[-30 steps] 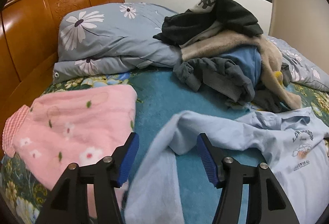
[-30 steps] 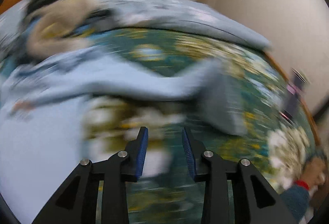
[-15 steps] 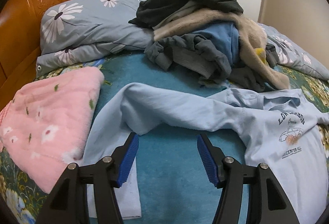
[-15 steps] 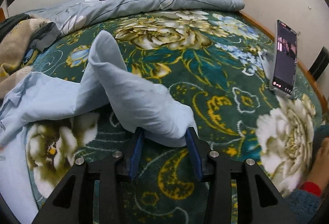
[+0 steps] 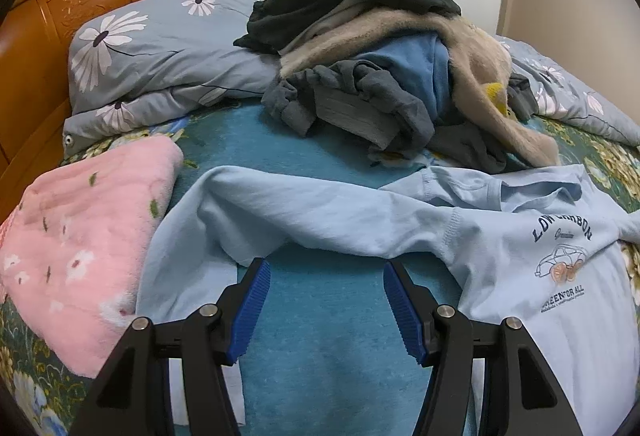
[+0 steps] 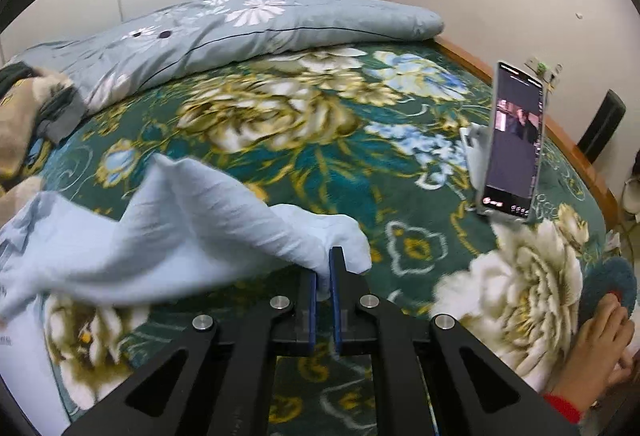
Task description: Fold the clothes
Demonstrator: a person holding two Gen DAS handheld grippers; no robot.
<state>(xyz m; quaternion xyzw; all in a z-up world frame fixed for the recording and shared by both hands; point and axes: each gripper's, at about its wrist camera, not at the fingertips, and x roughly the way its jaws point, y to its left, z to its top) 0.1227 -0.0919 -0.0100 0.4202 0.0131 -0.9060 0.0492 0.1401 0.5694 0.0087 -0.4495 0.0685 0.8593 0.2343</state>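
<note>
The right gripper (image 6: 323, 278) is pinching the cuff of the light blue sweatshirt (image 5: 520, 256), which is lying spread on the floral blanket (image 6: 280, 124). The left gripper (image 5: 326, 300) is hovering with jaws spread wide over its other sleeve. Its chest print is reading "LOW CARBON" and "GREEN FOR ALL". Farther back, a clothes pile (image 5: 380, 56) is sitting.

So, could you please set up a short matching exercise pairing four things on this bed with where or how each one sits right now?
Things:
1. light blue sweatshirt's sleeve end
2. pink fleece garment
3. phone
4. left gripper

States:
A. propped upright near the bed's wooden edge
B. jaws apart, holding nothing
C. lying at the left, beside the sweatshirt's other sleeve
D. pinched in the right gripper

Pairs: 1-D, 2-C, 3-A, 4-B
</note>
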